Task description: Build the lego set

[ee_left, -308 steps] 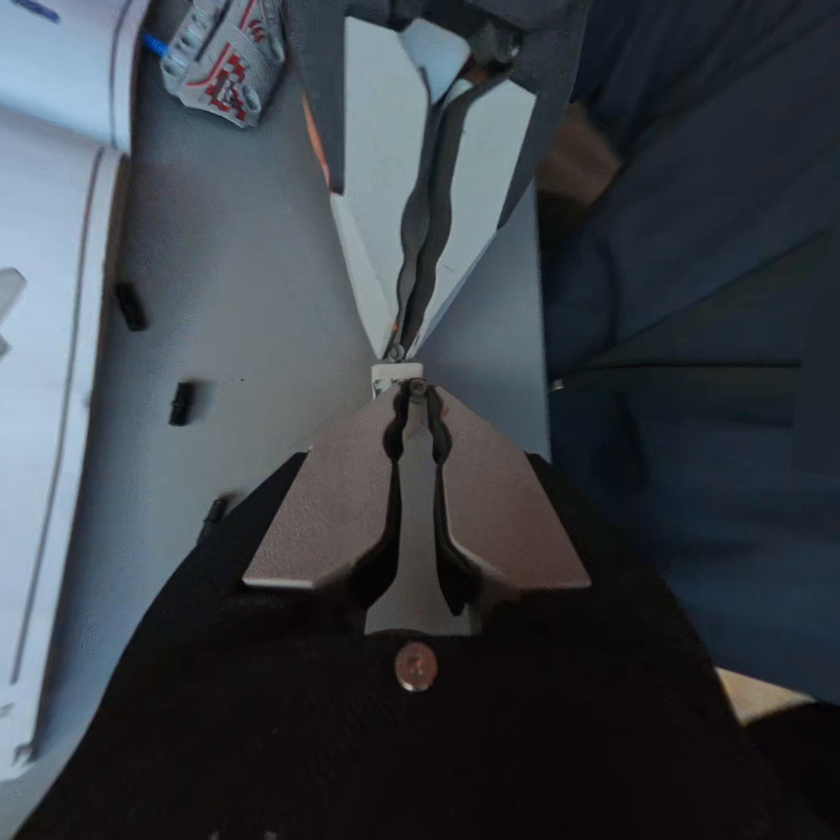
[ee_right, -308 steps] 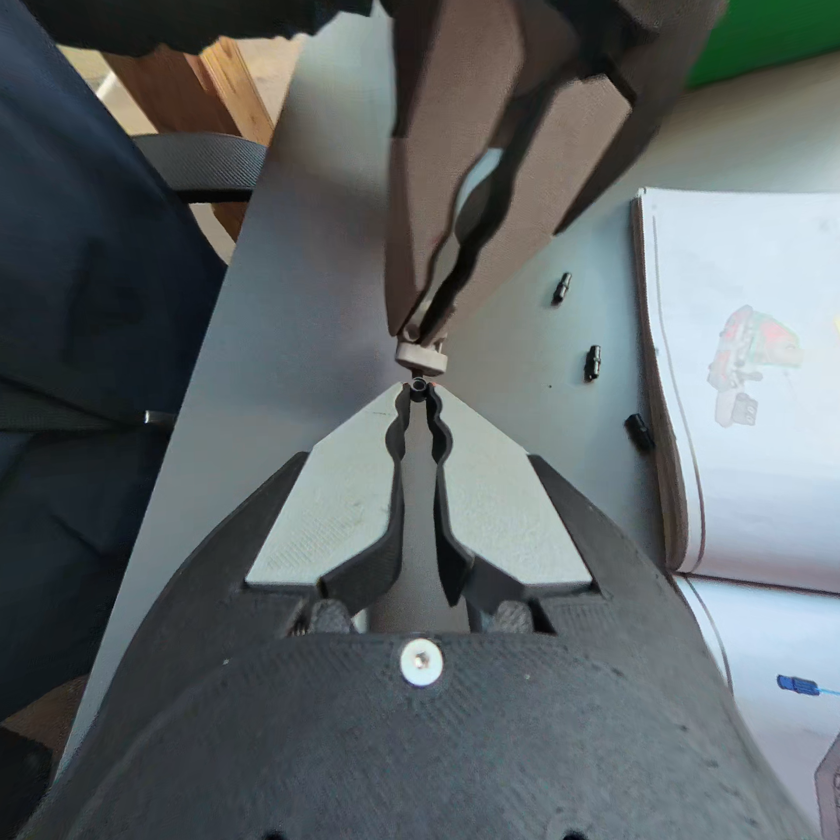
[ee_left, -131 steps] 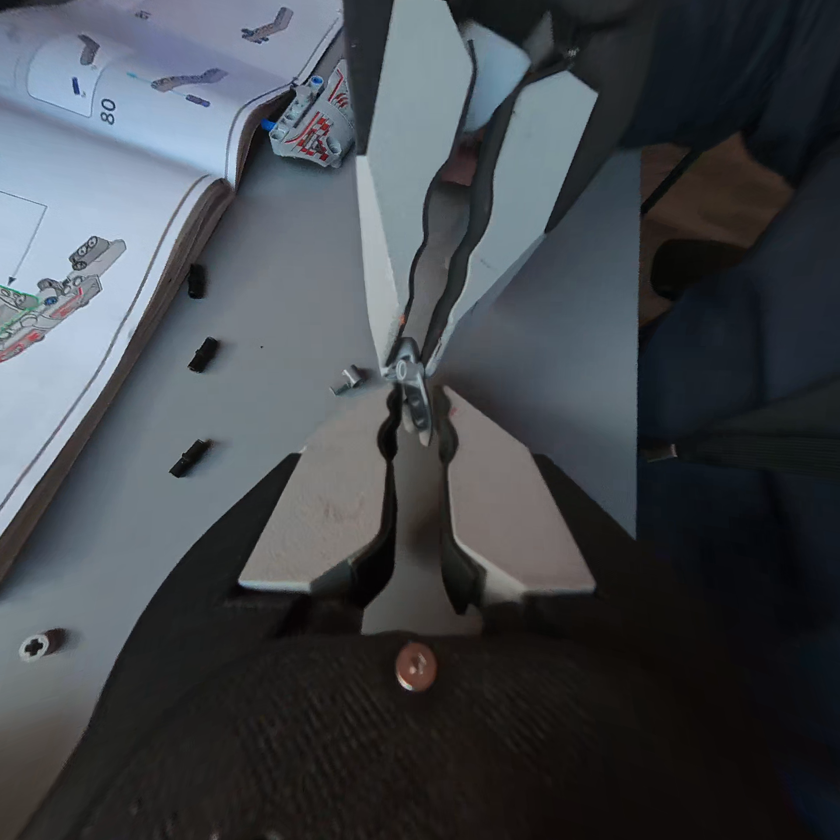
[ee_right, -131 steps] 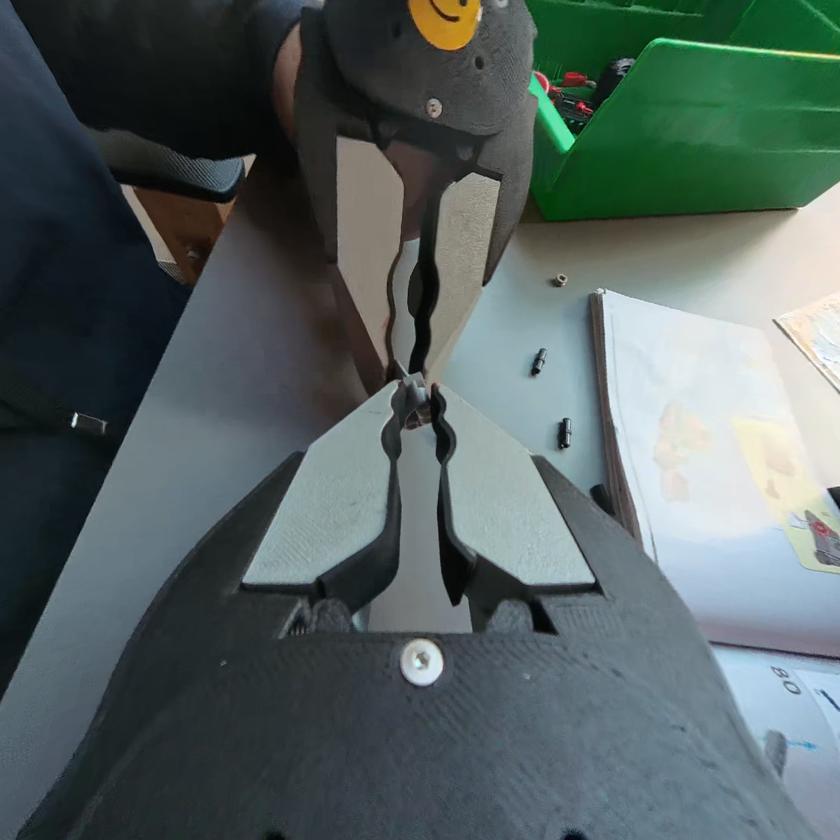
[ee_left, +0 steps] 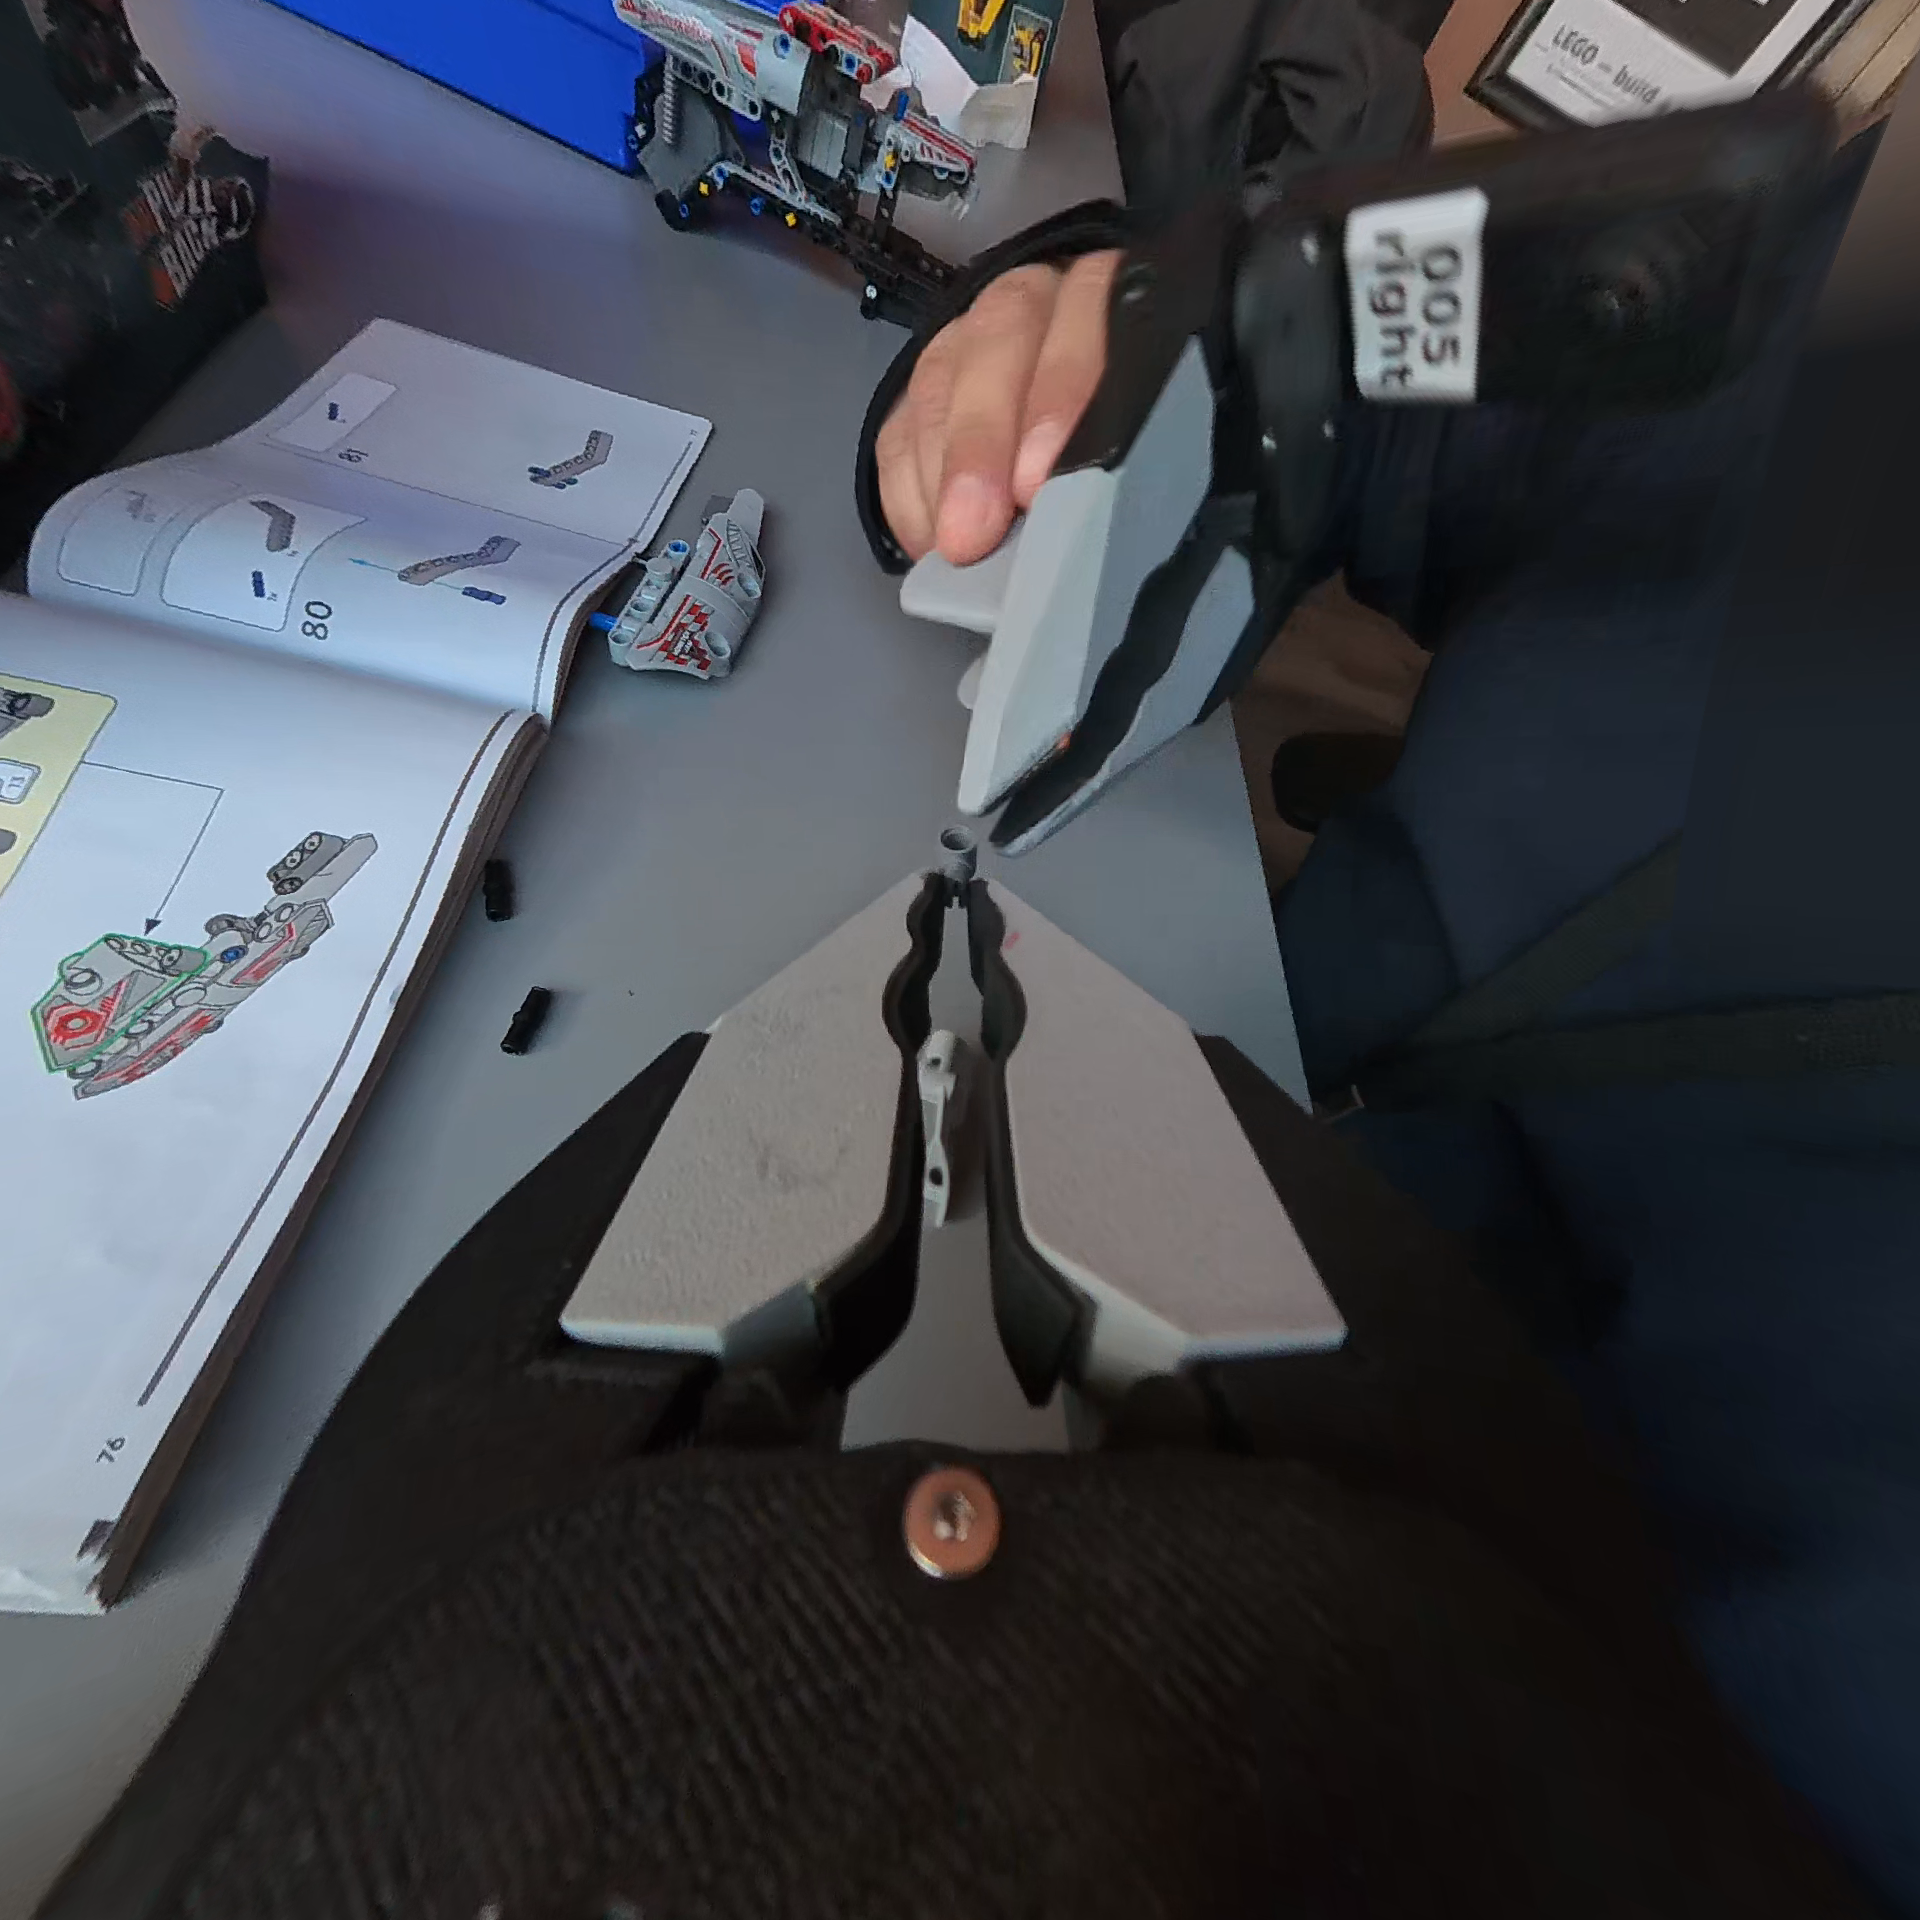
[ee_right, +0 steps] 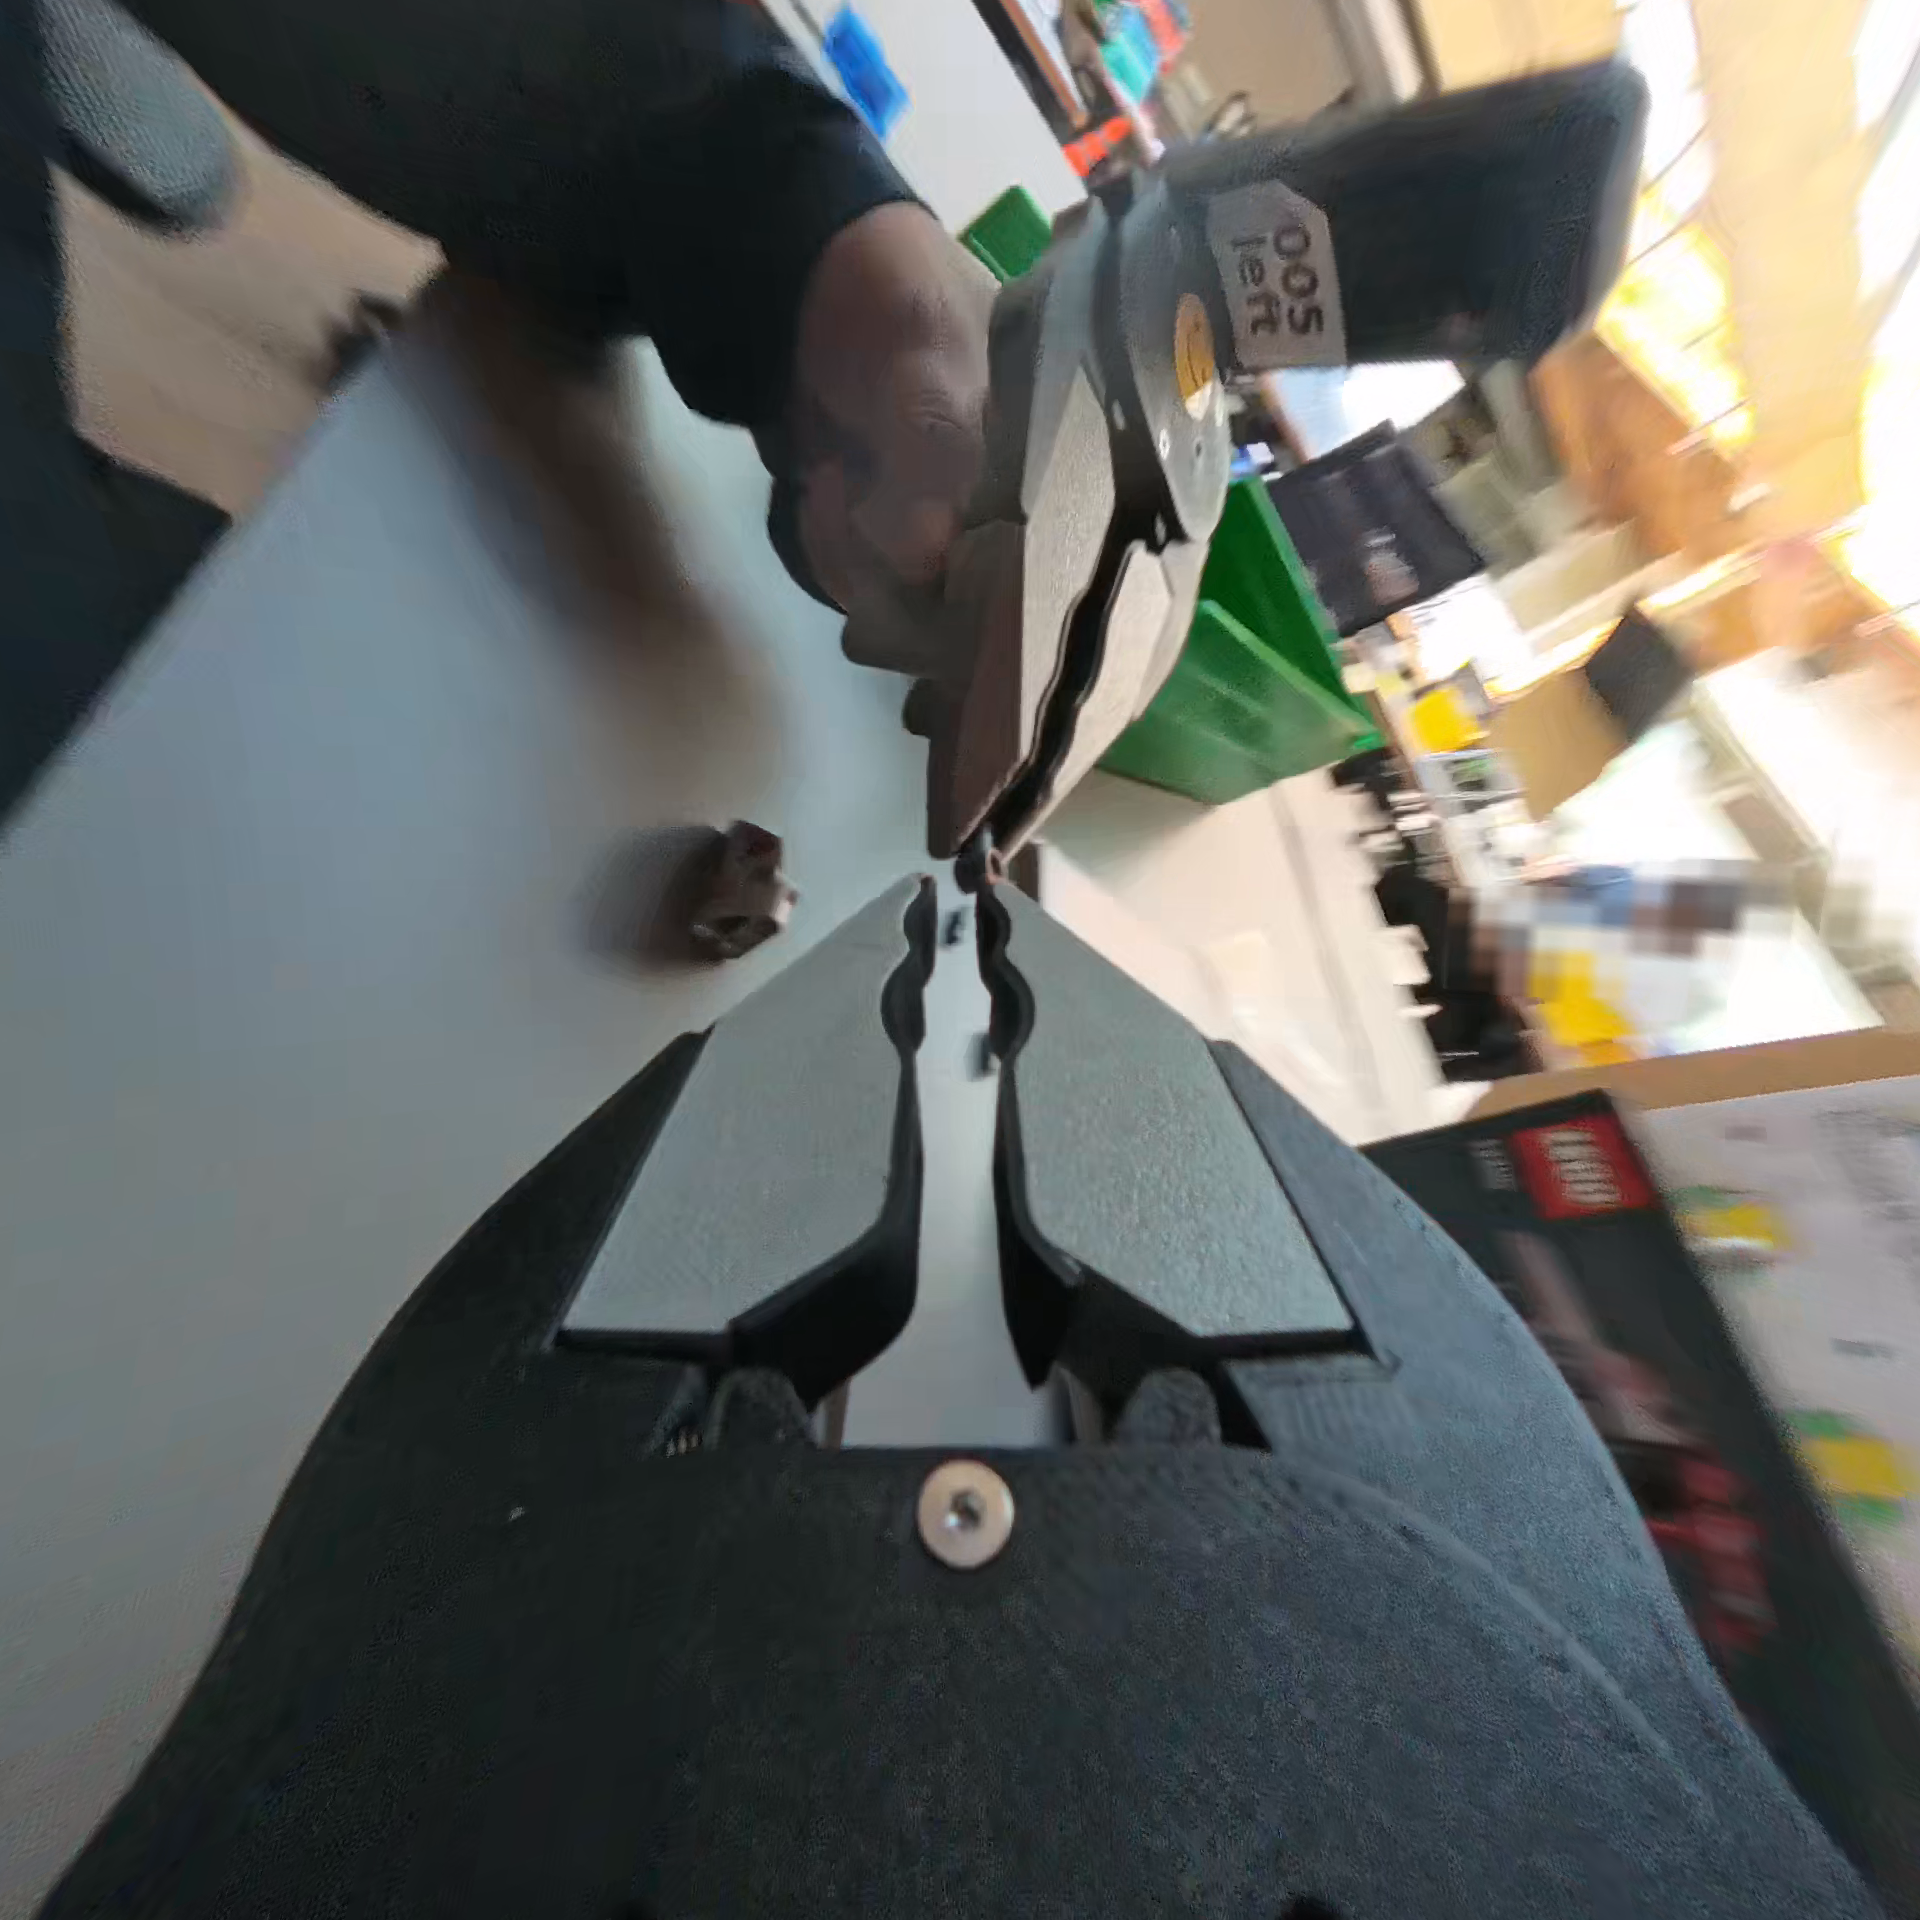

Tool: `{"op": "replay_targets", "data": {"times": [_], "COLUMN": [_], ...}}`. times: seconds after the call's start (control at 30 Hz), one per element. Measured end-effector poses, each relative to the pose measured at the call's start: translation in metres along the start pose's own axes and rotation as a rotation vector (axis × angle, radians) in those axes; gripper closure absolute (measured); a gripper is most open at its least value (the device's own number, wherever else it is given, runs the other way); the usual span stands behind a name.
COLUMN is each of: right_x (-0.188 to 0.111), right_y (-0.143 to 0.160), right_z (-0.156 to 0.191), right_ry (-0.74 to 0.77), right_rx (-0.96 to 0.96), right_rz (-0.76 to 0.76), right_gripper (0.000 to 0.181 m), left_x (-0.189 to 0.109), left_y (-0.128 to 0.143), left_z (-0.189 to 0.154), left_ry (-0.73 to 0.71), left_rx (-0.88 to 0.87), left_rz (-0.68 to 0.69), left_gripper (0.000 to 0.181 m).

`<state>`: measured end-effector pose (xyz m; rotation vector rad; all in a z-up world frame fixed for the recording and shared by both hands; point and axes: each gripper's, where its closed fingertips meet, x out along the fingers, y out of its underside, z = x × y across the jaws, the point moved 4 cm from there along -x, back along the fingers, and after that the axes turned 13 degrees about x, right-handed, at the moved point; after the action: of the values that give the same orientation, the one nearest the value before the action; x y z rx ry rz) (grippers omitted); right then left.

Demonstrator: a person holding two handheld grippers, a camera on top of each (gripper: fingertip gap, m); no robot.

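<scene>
**A:** Closest in, what do the left tongs (ee_left: 951, 885) have?

**B:** Their tips are pinched on the lower end of a small grey connector (ee_left: 958, 854), a short tube with its hole facing up, held clear above the desk (ee_left: 727, 779). Through the slot behind the tips a pale grey piece (ee_left: 938, 1122) shows, lying on the desk below.

**A:** How would the connector handle?

**B:** Probably almost weightless, hard and smooth. It looks stiff enough to take a firm squeeze, but it is round, so it could roll or pop out sideways if it is pushed off its axis. The low grip seems sensible, since it leaves the open end free for mating.

**A:** And the right tongs (ee_left: 1003, 826)?

**B:** They sit just beyond the connector, nearly touching its top. The tips are slightly parted, and the right wrist view shows nothing between them. A hand (ee_left: 966, 436) grips them from behind.

**A:** What lies farther out?

**B:** Two black pins (ee_left: 499, 889) lie loose on the desk beside the open instruction booklet (ee_left: 260, 1039). These are also small and slick, and best pinched across the middle. Past the booklet's spine rests a grey-and-red sub-assembly (ee_left: 691, 597). It is bulkier and would be safer held by its solid body than by its protruding blue pin. At the far edge stands the larger model (ee_left: 800, 114).
</scene>
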<state>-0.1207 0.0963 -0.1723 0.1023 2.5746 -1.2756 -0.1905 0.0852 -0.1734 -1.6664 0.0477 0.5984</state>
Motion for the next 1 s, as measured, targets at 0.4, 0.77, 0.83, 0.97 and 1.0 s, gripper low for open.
{"op": "replay_targets", "data": {"times": [0.4,0.77,0.83,0.97,1.0], "right_x": [0.004,0.004,0.004,0.0,-0.001], "right_y": [0.006,0.004,0.004,-0.002,-0.002], "right_z": [-0.014,-0.018,-0.02,-0.027,-0.028], "right_ry": [-0.377,-0.349,-0.355,-0.421,-0.435], "right_rx": [0.751,0.759,0.795,0.926,0.937], "right_rz": [-0.056,-0.082,-0.095,-0.193,-0.2], "right_gripper": [0.173,0.178,0.178,0.178,0.178], "left_x": [0.006,0.004,0.004,0.0,0.0], "left_y": [-0.005,-0.007,-0.007,-0.016,-0.017], "left_z": [-0.004,-0.003,-0.002,-0.004,-0.004], "left_ry": [-0.055,-0.086,-0.105,-0.139,-0.15], "left_rx": [0.152,0.168,0.169,0.202,0.217], "left_rz": [-0.001,-0.033,-0.051,-0.143,-0.144], "left_gripper": [0.18,0.18,0.18,0.18,0.18]}}
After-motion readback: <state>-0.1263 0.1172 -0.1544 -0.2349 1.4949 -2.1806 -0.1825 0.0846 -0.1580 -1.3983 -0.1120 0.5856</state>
